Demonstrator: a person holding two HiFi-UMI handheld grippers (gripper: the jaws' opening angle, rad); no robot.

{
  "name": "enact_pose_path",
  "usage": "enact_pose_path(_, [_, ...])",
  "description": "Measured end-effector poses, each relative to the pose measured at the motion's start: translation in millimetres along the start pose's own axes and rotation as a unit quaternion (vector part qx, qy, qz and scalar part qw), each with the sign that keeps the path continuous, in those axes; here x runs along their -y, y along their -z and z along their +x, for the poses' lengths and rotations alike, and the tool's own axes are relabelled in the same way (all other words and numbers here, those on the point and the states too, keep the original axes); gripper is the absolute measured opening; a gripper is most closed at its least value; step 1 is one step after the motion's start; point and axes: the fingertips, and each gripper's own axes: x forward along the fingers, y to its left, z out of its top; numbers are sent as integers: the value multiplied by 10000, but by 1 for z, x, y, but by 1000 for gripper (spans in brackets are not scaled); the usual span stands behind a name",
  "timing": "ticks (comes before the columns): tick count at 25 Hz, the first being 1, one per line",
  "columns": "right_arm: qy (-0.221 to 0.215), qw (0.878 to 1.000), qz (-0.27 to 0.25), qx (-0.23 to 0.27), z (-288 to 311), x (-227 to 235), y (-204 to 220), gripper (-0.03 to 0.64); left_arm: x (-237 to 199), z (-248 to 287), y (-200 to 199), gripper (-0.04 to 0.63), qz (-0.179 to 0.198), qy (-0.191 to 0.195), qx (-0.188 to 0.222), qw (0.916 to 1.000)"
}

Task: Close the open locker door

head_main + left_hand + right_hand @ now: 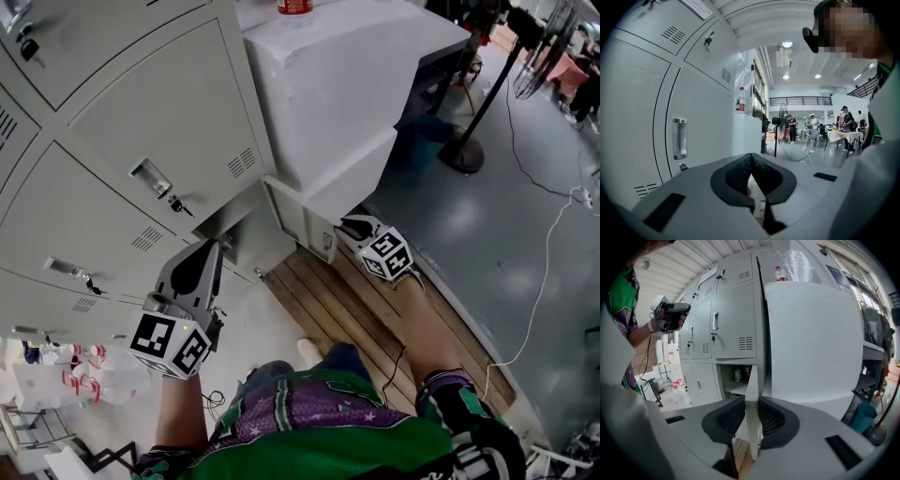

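The open locker door (302,223) is a grey metal door in the bottom row of the lockers and swings out toward me. In the right gripper view I see its free edge (752,390) straight on. My right gripper (345,228) (753,417) is shut on that edge, a pad pressed on each face. Behind the door the open compartment (737,377) holds small bottles. My left gripper (208,247) (751,158) hangs in front of the closed locker doors, to the left of the open compartment, shut with nothing in it.
A big white block (347,84) with a red-capped bottle (292,6) on top stands right of the lockers. Wooden boards (347,314) lie under the door. A fan stand (464,150) and a floor cable (544,272) are at the right. Plastic bottles (94,370) sit at the lower left.
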Motion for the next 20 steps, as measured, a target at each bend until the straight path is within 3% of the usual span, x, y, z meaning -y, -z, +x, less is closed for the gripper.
enact_pose_path(20, [-228, 9994, 111, -222, 16, -76, -6, 106, -27, -64, 0, 20, -167, -124, 110, 9997])
